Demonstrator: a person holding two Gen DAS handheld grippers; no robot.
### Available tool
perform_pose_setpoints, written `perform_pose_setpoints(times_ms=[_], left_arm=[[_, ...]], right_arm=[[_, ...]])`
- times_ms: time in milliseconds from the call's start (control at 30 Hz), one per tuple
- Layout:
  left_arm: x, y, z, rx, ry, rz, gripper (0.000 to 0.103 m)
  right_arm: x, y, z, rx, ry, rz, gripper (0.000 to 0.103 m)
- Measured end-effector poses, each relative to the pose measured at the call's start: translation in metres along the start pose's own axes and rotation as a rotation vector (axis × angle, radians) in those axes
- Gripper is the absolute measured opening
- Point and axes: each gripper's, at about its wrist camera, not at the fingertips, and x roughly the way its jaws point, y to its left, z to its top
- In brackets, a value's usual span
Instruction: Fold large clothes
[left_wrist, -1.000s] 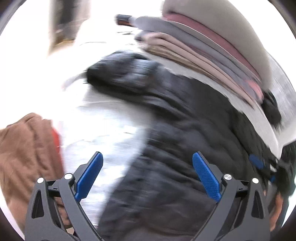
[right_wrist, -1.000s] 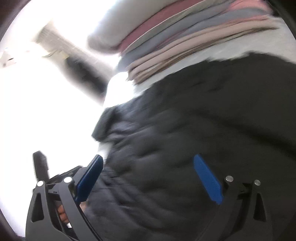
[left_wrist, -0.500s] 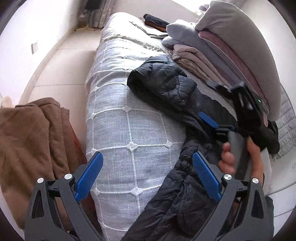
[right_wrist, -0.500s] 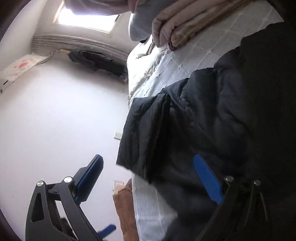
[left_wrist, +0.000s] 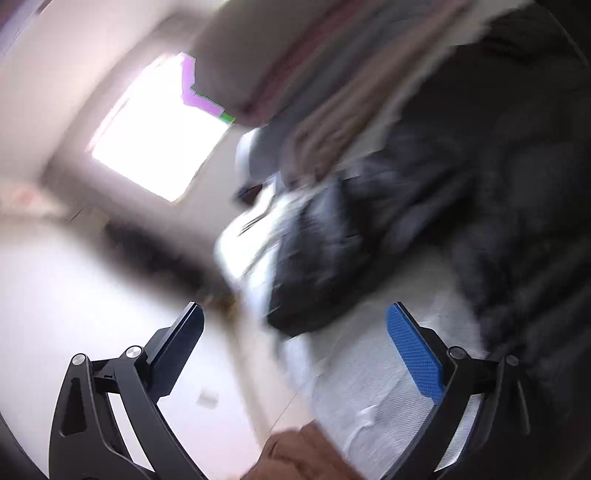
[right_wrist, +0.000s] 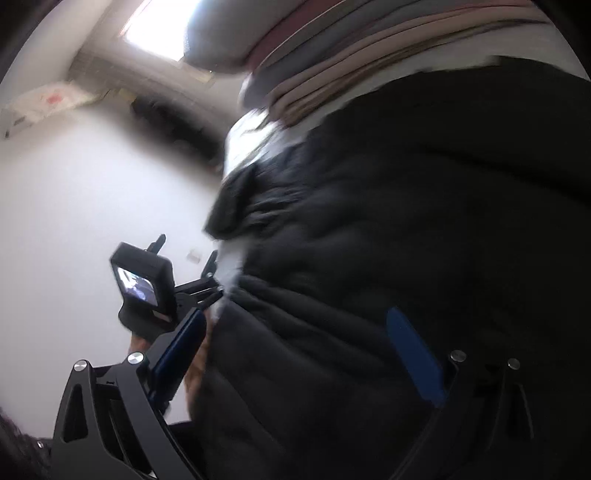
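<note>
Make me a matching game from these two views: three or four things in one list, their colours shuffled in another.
Things:
1. puffer jacket
2. finger pads
3. bedspread
4. garment at the bottom edge

Colours:
A. blue
B. brown
C. black
D. white

Pairs: 1-C, 2-A, 3-D, 4-B

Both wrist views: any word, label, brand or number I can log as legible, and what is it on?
None can be read.
Small screen on the left gripper, right wrist view: shows a picture only, no legible characters.
Pale box high on the wall with a red mark: too blurred to read.
Black padded jacket and folded stack: no label visible.
Left wrist view: motion-blurred throughout.
</note>
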Motion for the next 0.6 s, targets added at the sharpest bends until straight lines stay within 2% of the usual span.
perform_pose_setpoints(times_ms=[33,100,167,233,300,400,533,600], left_arm=[[0.001,-0.002,-0.001,0.02,-0.033,-0.067,0.095],[0.01,0.001,-0.001,0.016,-0.053,-0.134,0.095],[0.026,0.006,0.005,-0.014,-0.055,-0.135,0.095],[0.036,0.014,0.014,-0.055,-0.085,-0.153,0.095],[0.047,0.025,0.024,-0.146,-0.092,-0.233,0.095],[0.074,0.037,0.033,-0.298,-0.037,-0.393,0.095],[0.107,0.034,0.033,-0.381,0.063,-0.431,0.095],[0.119,0.045,0.029,-0.487,0.093,-0.496,0.095]], right_arm=[[-0.022,-0.019,-0.007,0.051,-0.054,-0.001,0.095],[-0.044,-0.048,-0.013,0.167,-0.117,0.037,0.095],[-0.047,-0.065,-0.008,0.26,-0.14,0.101,0.095],[-0.045,-0.065,-0.004,0.257,-0.139,0.123,0.095],[-0.036,-0.059,-0.003,0.227,-0.115,0.108,0.095],[-0.024,-0.052,-0.004,0.22,-0.072,0.11,0.095],[-0.019,-0.045,-0.007,0.207,-0.048,0.127,0.095],[-0.018,-0.043,-0.008,0.212,-0.043,0.146,0.095]])
